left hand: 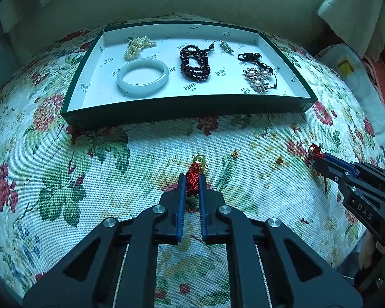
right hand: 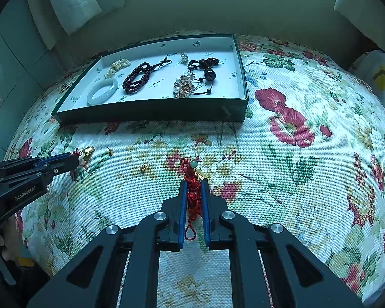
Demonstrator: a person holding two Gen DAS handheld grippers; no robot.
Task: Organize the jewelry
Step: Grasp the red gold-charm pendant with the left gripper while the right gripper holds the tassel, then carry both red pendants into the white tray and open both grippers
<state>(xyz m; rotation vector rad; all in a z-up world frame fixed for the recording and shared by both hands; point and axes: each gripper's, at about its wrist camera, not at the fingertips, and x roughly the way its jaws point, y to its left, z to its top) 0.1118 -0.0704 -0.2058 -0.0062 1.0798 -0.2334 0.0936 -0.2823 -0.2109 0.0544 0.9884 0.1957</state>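
My left gripper (left hand: 192, 177) is shut on a red knotted cord (left hand: 192, 183) with a gold charm (left hand: 199, 161) at its far end, low over the floral cloth. My right gripper (right hand: 194, 182) is shut on a second red knotted cord (right hand: 193, 197) that ends in a pale green bead (right hand: 194, 164). Each gripper shows in the other's view: the right gripper (left hand: 318, 160) at the right, the left gripper (right hand: 73, 158) at the left. Behind them stands a green tray (left hand: 187, 114) holding a white bangle (left hand: 142, 79), dark red beads (left hand: 195, 63) and pearl flower pieces (left hand: 259, 78).
Two small gold flower studs (left hand: 234, 154) (left hand: 279, 159) lie loose on the cloth between the grippers. The tray (right hand: 151, 111) also holds a pearl cluster (left hand: 138, 47), a silver brooch (left hand: 225, 46) and a black cord piece (left hand: 249, 56). A wall rises behind the table.
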